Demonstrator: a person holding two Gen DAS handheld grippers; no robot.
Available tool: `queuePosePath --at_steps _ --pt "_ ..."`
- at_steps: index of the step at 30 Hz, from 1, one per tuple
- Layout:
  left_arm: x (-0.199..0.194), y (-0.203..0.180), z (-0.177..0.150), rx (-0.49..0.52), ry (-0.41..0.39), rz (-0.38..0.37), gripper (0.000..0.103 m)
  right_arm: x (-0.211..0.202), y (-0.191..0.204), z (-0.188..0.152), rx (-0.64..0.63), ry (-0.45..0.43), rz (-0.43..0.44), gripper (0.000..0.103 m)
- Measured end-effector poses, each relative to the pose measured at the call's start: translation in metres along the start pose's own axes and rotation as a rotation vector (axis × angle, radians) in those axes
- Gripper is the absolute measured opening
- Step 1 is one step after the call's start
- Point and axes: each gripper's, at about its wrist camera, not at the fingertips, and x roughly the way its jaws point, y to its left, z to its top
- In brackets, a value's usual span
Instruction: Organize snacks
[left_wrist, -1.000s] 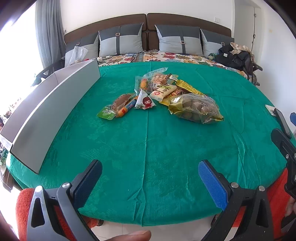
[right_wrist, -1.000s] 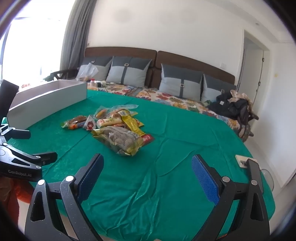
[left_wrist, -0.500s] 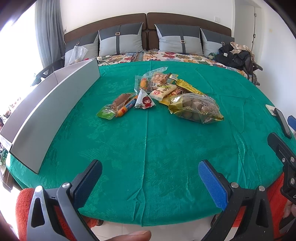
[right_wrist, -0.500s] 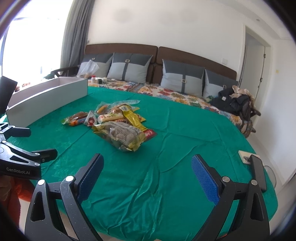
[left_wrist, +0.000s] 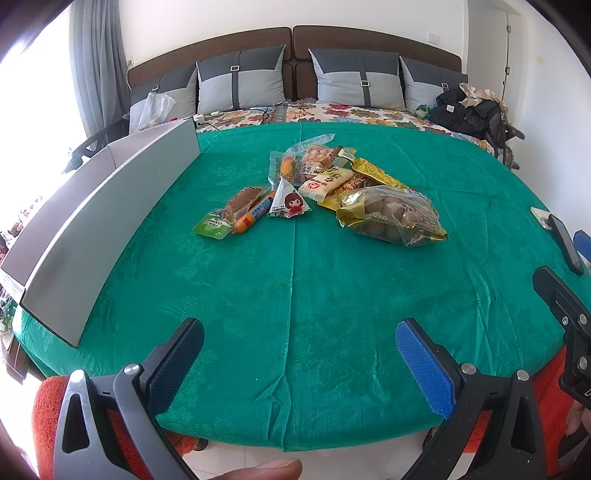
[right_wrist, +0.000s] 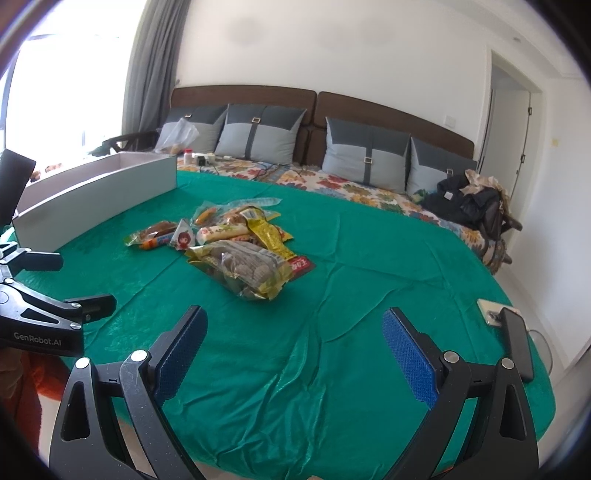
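Since a second ago my right gripper (right_wrist: 293, 349) has dropped slightly and tilted, so the right wrist view shows more of the wall, and in the left wrist view its black frame sits lower at about 4 o'clock; the left gripper (left_wrist: 299, 363) has barely shifted. Both tools hover over the near edge of the green cloth (left_wrist: 295, 295), jaws spread wide and holding nothing. The snack pile (left_wrist: 321, 188) lies toward 12 o'clock from the left gripper, well apart from either tool. Within it, a clear bag of round brown snacks (left_wrist: 391, 218) sits at the pile's 4 o'clock edge, a white triangular packet with a cartoon girl (left_wrist: 290, 201) lies just beside it toward 9 o'clock, and a green-ended packet (left_wrist: 221, 221) with an orange stick touching it marks the pile's 8 o'clock end. A long yellow wrapper (right_wrist: 267, 236) crosses the top of the heap. The grey box (left_wrist: 99, 221) runs along the cloth's edge at 10 o'clock, apart from the snacks. From the right gripper the pile lies at 11 o'clock, and a phone (right_wrist: 517, 343) rests at 3 o'clock on the cloth's rim.
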Motion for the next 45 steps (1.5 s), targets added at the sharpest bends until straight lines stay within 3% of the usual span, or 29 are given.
queuePosePath --at_steps 19,27,33,45 --pt "0.003 -0.001 -0.001 0.004 0.007 -0.005 0.103 0.001 0.001 -0.002 -0.003 0.007 0.004 0.097" --pt "0.057 0.021 0.002 -0.040 0.143 0.019 0.103 0.005 0.003 -0.006 -0.006 0.025 0.006 0.097" --pt "0.100 0.036 0.002 -0.089 0.263 0.018 0.103 0.012 0.007 -0.009 -0.019 0.073 0.021 0.097" --pt "0.087 0.044 -0.015 -0.028 0.172 -0.015 0.103 0.082 -0.009 -0.032 0.154 0.317 0.127 0.097"
